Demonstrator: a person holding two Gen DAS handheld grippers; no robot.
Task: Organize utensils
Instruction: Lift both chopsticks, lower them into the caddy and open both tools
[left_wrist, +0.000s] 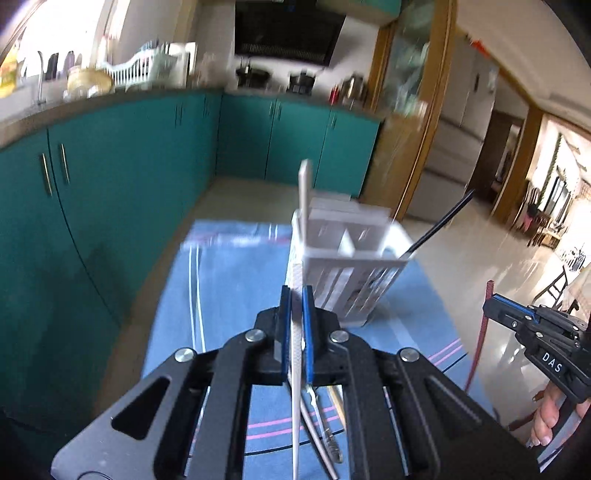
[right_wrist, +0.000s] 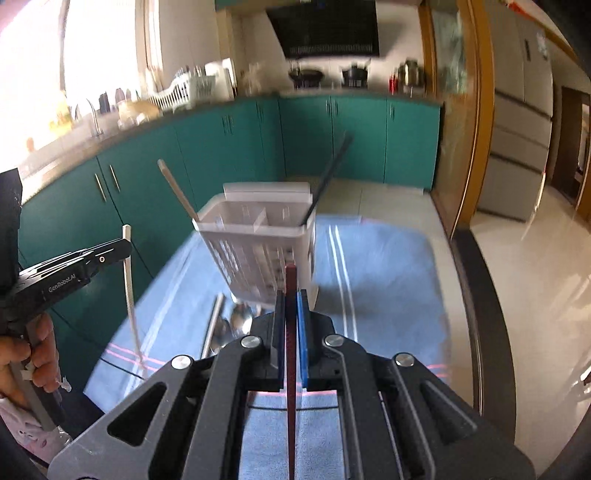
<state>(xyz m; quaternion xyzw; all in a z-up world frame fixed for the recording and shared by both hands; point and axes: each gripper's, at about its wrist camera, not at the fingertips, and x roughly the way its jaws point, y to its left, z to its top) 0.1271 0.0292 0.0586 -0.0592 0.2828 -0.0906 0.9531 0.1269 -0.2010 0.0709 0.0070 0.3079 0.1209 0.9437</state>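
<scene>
White plastic chopstick (left_wrist: 295, 369) pinched upright between left gripper (left_wrist: 296, 299) fingers; dark red chopstick (right_wrist: 290, 350) clamped likewise in right gripper (right_wrist: 291, 299), near white slotted caddy (right_wrist: 258, 243).

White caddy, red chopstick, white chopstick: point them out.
white caddy (right_wrist: 255, 236), right wrist view, front wall.
red chopstick (right_wrist: 290, 280), right wrist view, upper shaft.
white chopstick (left_wrist: 296, 273), left wrist view, upper shaft.

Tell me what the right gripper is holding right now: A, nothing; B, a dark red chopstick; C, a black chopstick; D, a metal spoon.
B: the right gripper is shut on a dark red chopstick, while the black chopstick already stands in the white utensil caddy.
</scene>
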